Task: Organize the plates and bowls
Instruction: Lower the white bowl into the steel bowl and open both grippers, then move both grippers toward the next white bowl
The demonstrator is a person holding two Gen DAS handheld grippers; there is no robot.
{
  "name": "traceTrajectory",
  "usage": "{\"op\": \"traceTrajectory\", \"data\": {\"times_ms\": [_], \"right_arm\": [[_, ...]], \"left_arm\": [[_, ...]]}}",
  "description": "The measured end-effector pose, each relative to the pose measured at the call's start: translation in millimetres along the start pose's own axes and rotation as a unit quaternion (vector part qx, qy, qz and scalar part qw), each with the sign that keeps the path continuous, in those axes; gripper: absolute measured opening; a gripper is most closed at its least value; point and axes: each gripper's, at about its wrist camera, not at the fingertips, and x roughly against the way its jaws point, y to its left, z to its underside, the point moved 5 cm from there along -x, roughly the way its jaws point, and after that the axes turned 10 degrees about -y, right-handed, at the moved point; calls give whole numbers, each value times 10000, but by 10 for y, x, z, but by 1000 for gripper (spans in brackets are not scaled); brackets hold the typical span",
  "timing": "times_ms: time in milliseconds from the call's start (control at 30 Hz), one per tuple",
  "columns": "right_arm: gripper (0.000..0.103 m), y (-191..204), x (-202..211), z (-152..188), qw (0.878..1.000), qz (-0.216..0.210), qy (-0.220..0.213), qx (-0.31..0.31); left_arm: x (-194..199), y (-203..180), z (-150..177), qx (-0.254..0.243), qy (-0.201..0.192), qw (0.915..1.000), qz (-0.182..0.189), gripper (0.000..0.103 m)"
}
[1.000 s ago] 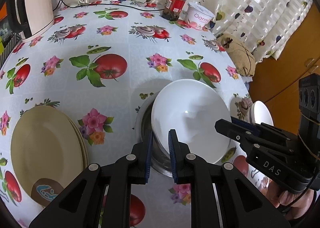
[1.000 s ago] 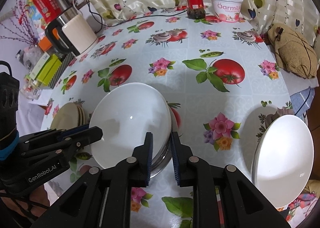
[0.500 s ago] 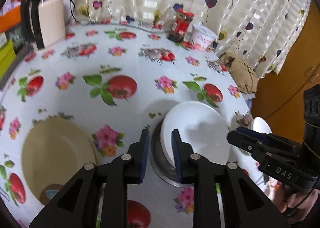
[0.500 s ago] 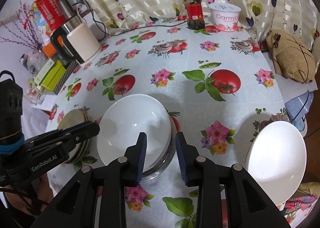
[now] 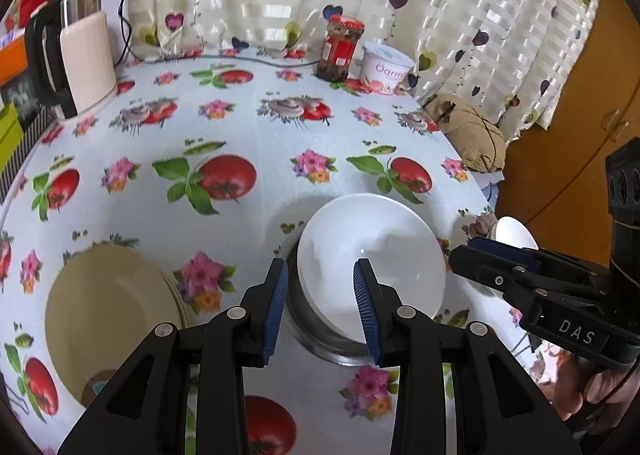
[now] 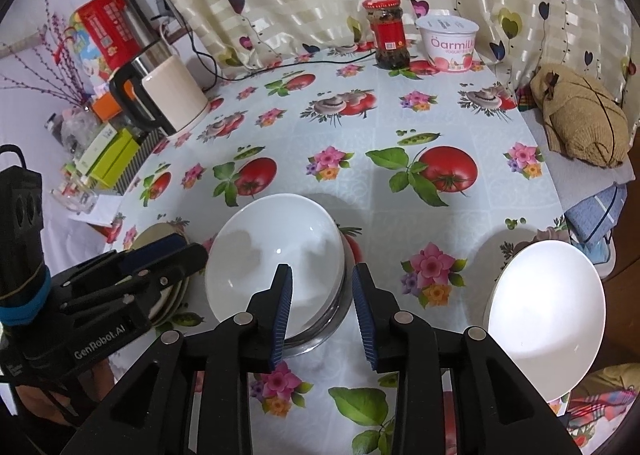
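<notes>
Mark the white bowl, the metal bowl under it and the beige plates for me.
white bowl [image 5: 372,255]: left wrist view, inner wall.
metal bowl [image 5: 320,339]: left wrist view, near rim below the white one.
beige plates [image 5: 108,307]: left wrist view, top plate's face.

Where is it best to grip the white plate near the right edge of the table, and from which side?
Probably grip the white plate by its thin rim, coming from the table's near edge. It lies flat and shallow, so only the rim offers a pinch. One pad goes above the rim, one under it.

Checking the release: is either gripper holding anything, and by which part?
Nothing: left gripper, jaws opening, and right gripper are both clear of the white ceramic bowl.
</notes>
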Motion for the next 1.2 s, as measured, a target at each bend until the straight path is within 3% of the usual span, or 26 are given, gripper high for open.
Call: {"op": "traceTrajectory", "data": {"times_ms": [567, 1200], "right_arm": [[36, -21, 180, 8, 9998, 101, -159, 47], [43, -168, 423, -38, 9989, 251, -400, 3]], "left_arm": [[102, -80, -32, -16, -96, 10000, -18, 35], [134, -342, -109, -128, -91, 9995, 279, 36]]}}
